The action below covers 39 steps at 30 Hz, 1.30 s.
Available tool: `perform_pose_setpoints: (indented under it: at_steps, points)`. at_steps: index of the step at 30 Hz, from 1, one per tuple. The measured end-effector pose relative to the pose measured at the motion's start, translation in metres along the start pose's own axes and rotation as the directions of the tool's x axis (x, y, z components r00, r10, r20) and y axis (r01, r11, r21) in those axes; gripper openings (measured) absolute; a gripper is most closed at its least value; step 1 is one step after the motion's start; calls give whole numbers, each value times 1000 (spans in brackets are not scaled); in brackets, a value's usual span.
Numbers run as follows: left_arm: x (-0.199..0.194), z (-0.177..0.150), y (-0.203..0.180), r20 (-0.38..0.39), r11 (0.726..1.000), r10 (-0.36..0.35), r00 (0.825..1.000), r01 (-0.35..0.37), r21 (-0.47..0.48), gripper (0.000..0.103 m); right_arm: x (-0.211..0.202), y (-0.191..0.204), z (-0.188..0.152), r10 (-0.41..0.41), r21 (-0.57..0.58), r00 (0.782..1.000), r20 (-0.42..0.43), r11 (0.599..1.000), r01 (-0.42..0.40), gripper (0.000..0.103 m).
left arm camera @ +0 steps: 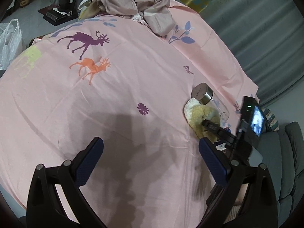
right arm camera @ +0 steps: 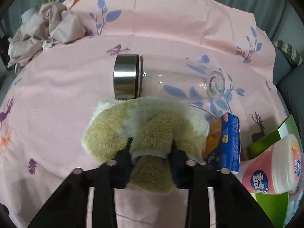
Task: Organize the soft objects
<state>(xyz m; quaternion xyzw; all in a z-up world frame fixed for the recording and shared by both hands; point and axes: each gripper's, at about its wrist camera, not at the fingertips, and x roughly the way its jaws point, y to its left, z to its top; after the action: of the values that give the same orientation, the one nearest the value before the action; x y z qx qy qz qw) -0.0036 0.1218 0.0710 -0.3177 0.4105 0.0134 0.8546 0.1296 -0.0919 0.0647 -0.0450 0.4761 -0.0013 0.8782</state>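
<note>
A fluffy yellow-and-white plush cloth point(right arm camera: 148, 129) lies on the pink printed bedsheet point(right arm camera: 57, 87), just in front of a glass bottle. My right gripper point(right arm camera: 151, 144) is shut on a fold of this plush cloth, which bulges between its black fingers point(right arm camera: 126, 152). In the left wrist view the same plush cloth point(left arm camera: 197, 117) lies at the right with the right gripper point(left arm camera: 207, 123) pinching it. My left gripper point(left arm camera: 151, 152) hangs open over bare sheet, nothing between its blue pads point(left arm camera: 93, 159). A crumpled mauve cloth point(left arm camera: 133, 1) is heaped at the far end of the sheet.
A clear glass bottle with a steel cap point(right arm camera: 171, 76) lies on its side behind the plush cloth. To its right are a blue carton point(right arm camera: 226, 144), a pink-and-white tub point(right arm camera: 273, 163) and a green box point(right arm camera: 266, 142). A white plastic bag point(left arm camera: 9, 41) stands off the left edge.
</note>
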Motion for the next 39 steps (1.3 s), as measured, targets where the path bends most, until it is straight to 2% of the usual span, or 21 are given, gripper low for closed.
perform_pose_setpoints:
  at_steps: [2, 5, 9, 13, 16, 18, 20, 21, 23, 24, 25, 26, 28, 29, 30, 31, 32, 34, 36, 37, 39]
  points:
    - [0, 1, 1, -2, 1000, -2, 1000, 2, -4, 100, -14, -10, 2, 96, 49, 995, 13, 994, -97, 24]
    - [-2, 1, 2, 6, 1000, -5, 1000, 5, -12, 100, -51, -25, 1, 242, 89, 967, 74, 964, -249, 23]
    - [-3, 2, 5, 21, 999, 26, 999, -25, -19, 100, -113, -43, -3, 375, 84, 909, 182, 915, -394, 23]
    - [-7, 2, 9, 34, 999, 39, 999, -37, -37, 100, -170, -58, -8, 464, 43, 844, 269, 870, -492, 23]
    - [-8, 3, 12, 34, 998, 44, 998, -42, -46, 100, -189, -65, -18, 543, 11, 796, 267, 824, -566, 23]
    - [-10, 4, 14, 41, 998, 44, 998, -41, -57, 100, -189, -64, -29, 582, 6, 778, 234, 800, -600, 23]
    - [-13, 4, 14, 54, 997, 51, 997, -47, -63, 100, -180, -62, -40, 600, 24, 775, 199, 787, -616, 23]
    - [-14, 4, 14, 60, 997, 56, 997, -52, -63, 100, -164, -56, -49, 593, 41, 787, 171, 794, -607, 23]
    - [-13, 3, 12, 64, 996, 71, 995, -67, -54, 100, -133, -49, -59, 542, 90, 830, 131, 827, -554, 23]
    - [-11, 2, 10, 60, 996, 75, 995, -72, -45, 100, -103, -43, -68, 480, 136, 875, 71, 864, -485, 23]
    - [-10, 0, 8, 53, 997, 76, 996, -74, -33, 100, -87, -40, -74, 451, 156, 892, 31, 879, -450, 23]
    - [-7, -1, 6, 41, 997, 74, 996, -73, -17, 99, -56, -33, -84, 430, 181, 901, -50, 891, -415, 23]
    - [-4, -6, 0, 17, 998, 66, 998, -66, 21, 99, -21, -21, -95, 457, 187, 876, -155, 884, -428, 23]
    - [-2, -9, -4, 4, 997, 62, 998, -62, 49, 99, -23, -21, -95, 454, 170, 884, -112, 885, -434, 23]
    - [-1, -12, -8, -9, 995, 59, 998, -58, 80, 99, -28, -18, -91, 437, 136, 892, -118, 897, -421, 23]
    - [0, -15, -12, -18, 993, 57, 998, -55, 106, 99, -32, -16, -87, 435, 111, 889, -146, 900, -422, 24]
    - [2, -19, -18, -28, 989, 55, 998, -51, 142, 99, -36, -16, -85, 446, 109, 881, -156, 895, -434, 29]
    - [5, -26, -27, -42, 980, 48, 998, -39, 193, 98, -44, -29, -80, 509, 160, 849, -141, 858, -488, 42]
    - [10, -34, -32, -62, 975, 40, 997, -26, 219, 94, -53, -43, -80, 552, 193, 825, -118, 828, -526, 71]
    - [15, -37, -34, -77, 974, 33, 997, -15, 225, 91, -56, -48, -80, 560, 200, 822, -105, 821, -534, 74]
    - [24, -42, -36, -104, 975, 29, 994, -5, 223, 75, -63, -64, -73, 553, 204, 832, -45, 820, -535, 75]
